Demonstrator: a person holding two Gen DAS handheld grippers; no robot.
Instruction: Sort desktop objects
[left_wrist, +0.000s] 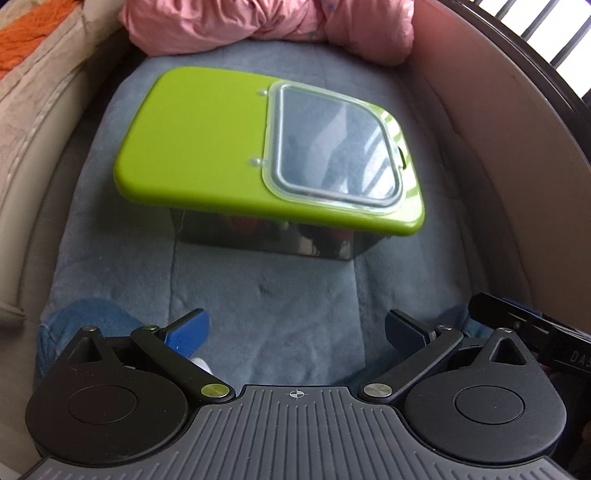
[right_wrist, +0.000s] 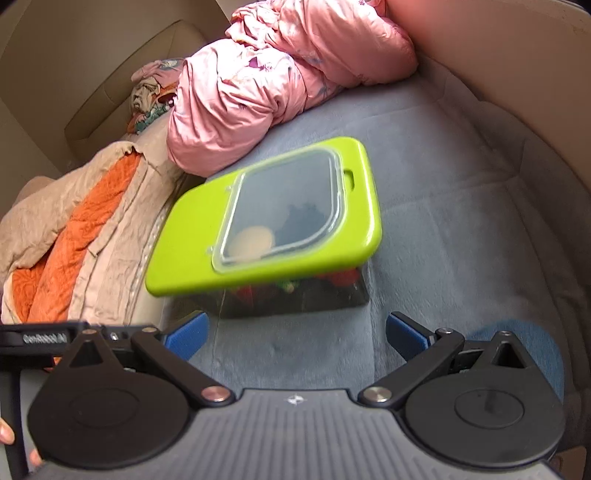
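Note:
A dark see-through storage box with a lime-green lid (left_wrist: 199, 136) stands on a grey-blue blanket (left_wrist: 280, 291). The lid's clear hinged window (left_wrist: 332, 147) is shut. Red, green and dark items show through the box wall (left_wrist: 266, 232). In the right wrist view the same box lid (right_wrist: 184, 258) shows a round tan object and a dark one under the window (right_wrist: 284, 214). My left gripper (left_wrist: 295, 332) is open and empty, short of the box. My right gripper (right_wrist: 295, 332) is open and empty, just in front of the box.
A pink quilted bundle (right_wrist: 266, 81) lies behind the box. A beige and orange cloth (right_wrist: 74, 236) is heaped at the left. A curved beige wall (left_wrist: 498, 147) rims the blanket on the right. Blue denim (left_wrist: 88, 321) shows near the left gripper.

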